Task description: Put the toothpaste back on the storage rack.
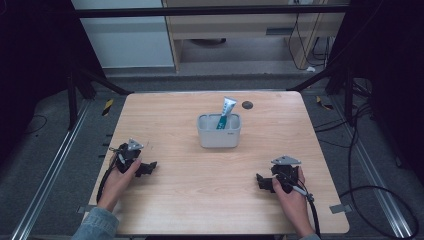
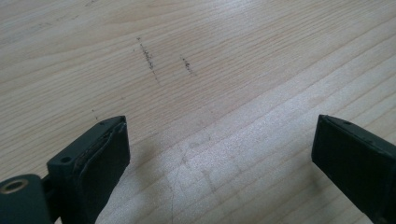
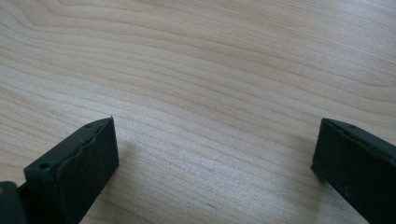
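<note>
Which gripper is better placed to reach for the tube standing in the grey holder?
Neither clearly. Left gripper and right gripper both rest open, about equally far from the holder. The tube leans right, perhaps favouring right.

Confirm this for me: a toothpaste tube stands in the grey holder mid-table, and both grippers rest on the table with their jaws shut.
Not quite. The toothpaste tube does stand in the grey holder, but the left gripper and right gripper have their jaws wide open over bare wood, as both gripper views show.
</note>
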{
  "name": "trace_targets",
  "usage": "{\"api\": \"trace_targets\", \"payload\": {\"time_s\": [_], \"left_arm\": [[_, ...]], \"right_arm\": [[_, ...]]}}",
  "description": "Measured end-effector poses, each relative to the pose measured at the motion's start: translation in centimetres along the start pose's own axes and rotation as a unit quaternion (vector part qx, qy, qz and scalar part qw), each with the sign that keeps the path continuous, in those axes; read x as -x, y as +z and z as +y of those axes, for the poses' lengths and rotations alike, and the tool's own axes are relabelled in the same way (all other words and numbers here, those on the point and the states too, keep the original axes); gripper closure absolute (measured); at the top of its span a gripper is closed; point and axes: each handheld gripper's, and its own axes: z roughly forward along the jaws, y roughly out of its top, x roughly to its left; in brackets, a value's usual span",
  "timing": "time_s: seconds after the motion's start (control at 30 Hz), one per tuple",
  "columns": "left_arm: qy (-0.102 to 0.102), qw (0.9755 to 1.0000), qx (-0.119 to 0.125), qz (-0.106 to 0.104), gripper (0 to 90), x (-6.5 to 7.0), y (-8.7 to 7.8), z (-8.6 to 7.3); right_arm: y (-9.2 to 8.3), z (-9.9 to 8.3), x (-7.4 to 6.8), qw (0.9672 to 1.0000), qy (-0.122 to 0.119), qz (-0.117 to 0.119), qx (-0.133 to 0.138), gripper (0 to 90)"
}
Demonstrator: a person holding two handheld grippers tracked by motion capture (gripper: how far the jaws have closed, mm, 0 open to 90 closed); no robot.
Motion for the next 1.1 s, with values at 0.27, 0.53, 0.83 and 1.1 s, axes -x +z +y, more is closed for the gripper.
{"api": "trace_targets", "payload": {"time_s": [0.27, 0.53, 0.83, 1.1], "left_arm": [[-0.007, 1.0, 0.003, -0.003, 3.7, -0.2, 0.4, -0.4], [-0.018, 0.9997, 0.013, -0.011, 3.2, -0.3, 0.6, -0.6], [-0.026, 0.9991, 0.03, -0.015, 0.7, -0.3, 0.9, -0.9], [-0.025, 0.9989, 0.035, -0.017, 0.0, -0.3, 1.0, -1.1]], "right_arm": [[0.0, 0.0, 0.0, 1.0, 0.0, 0.0, 0.0, 0.5], [0.0, 0.0, 0.0, 1.0, 0.0, 0.0, 0.0, 0.5], [0.0, 0.0, 0.0, 1.0, 0.0, 0.0, 0.0, 0.5], [0.0, 0.0, 0.0, 1.0, 0.0, 0.0, 0.0, 0.6]]}}
